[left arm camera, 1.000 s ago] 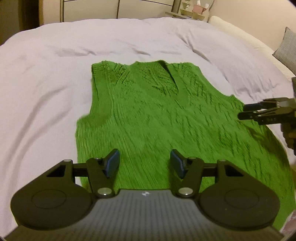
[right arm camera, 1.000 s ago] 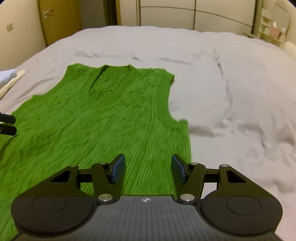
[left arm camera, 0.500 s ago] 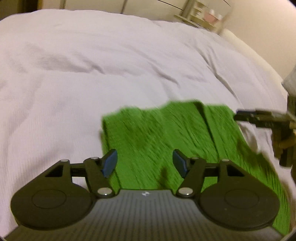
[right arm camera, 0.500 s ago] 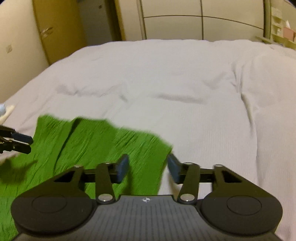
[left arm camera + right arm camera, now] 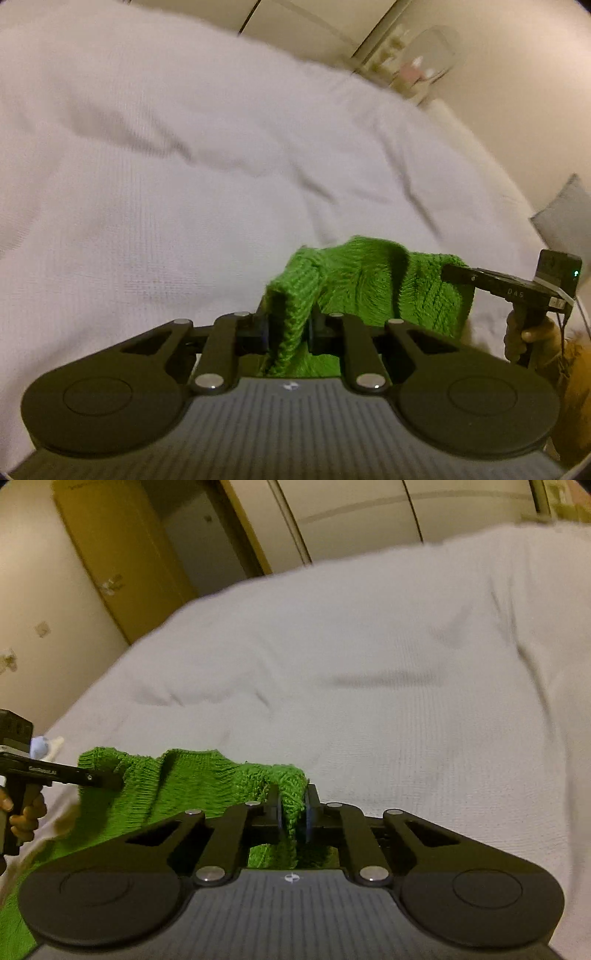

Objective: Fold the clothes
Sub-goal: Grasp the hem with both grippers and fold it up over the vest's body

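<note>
Left gripper [image 5: 289,328] is clamped on a bunched fold of the green vest [image 5: 373,284] at its left edge; knit is pinched between the pads. Right gripper [image 5: 293,812] is clamped on the vest's right edge the same way (each gripper also shows at the side of the other's view, with a hand [image 5: 528,338] on its handle). The vest is held between the two, its top edge lifted and sagging in the middle, the rest trailing down toward the cameras.

Beyond the vest: wide open stretch of white bedcover [image 5: 184,166], only soft creases, nothing lying on it. The bed's far edge curves round near the walls.

Room: yellow-brown door [image 5: 122,554] and pale wardrobe panels [image 5: 369,513] behind the bed in the right view. A grey cushion [image 5: 565,218] sits at the bed's right edge in the left view. A shelf [image 5: 413,62] in the corner holds small items, too blurred to identify.
</note>
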A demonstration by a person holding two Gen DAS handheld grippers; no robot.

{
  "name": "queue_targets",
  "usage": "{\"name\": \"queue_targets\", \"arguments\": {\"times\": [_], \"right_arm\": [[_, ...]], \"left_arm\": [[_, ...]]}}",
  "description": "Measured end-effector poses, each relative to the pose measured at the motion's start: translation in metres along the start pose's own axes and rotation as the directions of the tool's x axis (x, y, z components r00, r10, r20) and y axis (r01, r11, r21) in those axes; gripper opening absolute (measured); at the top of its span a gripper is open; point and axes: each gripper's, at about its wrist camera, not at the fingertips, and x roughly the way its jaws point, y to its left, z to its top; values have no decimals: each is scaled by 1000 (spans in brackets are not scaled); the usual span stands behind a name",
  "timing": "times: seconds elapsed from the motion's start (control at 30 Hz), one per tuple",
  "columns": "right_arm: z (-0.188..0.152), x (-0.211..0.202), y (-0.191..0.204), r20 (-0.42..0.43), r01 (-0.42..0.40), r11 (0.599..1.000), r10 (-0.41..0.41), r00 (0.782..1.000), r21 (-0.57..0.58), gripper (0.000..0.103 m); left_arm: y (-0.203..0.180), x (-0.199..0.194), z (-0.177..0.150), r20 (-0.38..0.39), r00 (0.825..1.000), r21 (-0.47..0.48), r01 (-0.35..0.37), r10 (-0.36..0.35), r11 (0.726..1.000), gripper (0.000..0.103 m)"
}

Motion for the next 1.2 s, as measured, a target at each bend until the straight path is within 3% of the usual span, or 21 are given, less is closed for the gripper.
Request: {"name": "queue_targets", "arguments": {"times": [0.17,0.23,0.33,0.43,0.47,0.53,0.63,0.67,0.7,0.83,0.9,1.0,1.07,1.13,1.17,1.2], "right_arm": [[-22,-93,30,129,-61,996,69,989,-63,10],[-47,-141,49,178,-107,991,119,977,-74,10],[-98,-209,85,207,-135,982,161,965,-131,10],[-164,-252,120,123,-96,980,118,985,-172,14],[-186,-259,129,83,-50,983,65,994,-176,17],[-230,-269,143,1,52,984,-52,999,-172,38],[-275,-272,161,-67,176,964,-192,979,-198,39],[-283,-272,167,-71,199,955,-220,973,-222,39],[-286,-272,174,-59,218,939,-242,969,-265,40],[-285,-264,203,26,283,845,-305,952,-454,53],[-288,-262,213,51,293,781,-318,947,-551,60],[-297,-250,222,56,285,675,-339,939,-681,62],[-309,-241,224,79,289,576,-361,929,-765,62],[-320,-230,228,126,306,443,-389,912,-843,73],[-325,-225,229,150,311,376,-399,904,-873,73],[-326,-222,230,158,307,344,-399,903,-887,73]], "left_arm": [[-37,-100,-47,103,991,30,84,-87,996,8],[-60,-139,-85,132,984,49,116,-121,992,8],[-92,-181,-155,123,985,69,109,-117,992,11],[-113,-198,-226,60,997,69,48,-52,996,18],[-117,-199,-246,31,999,59,8,-10,998,20],[-122,-199,-281,-24,997,45,-77,78,996,21],[-152,-195,-304,-31,972,206,-221,232,953,26],[-166,-193,-308,-11,962,291,-258,273,922,34],[-181,-190,-311,22,951,393,-291,307,873,43],[-223,-168,-321,128,920,676,-354,370,647,49],[-235,-155,-329,166,903,776,-367,395,513,52],[-235,-136,-347,211,875,882,-362,435,301,52],[-235,-126,-358,256,855,922,-356,450,153,52],[-235,-123,-365,292,847,934,-353,444,59,53],[-235,-125,-368,304,849,935,-353,433,35,53],[-236,-127,-371,311,852,937,-350,422,15,53]]}}
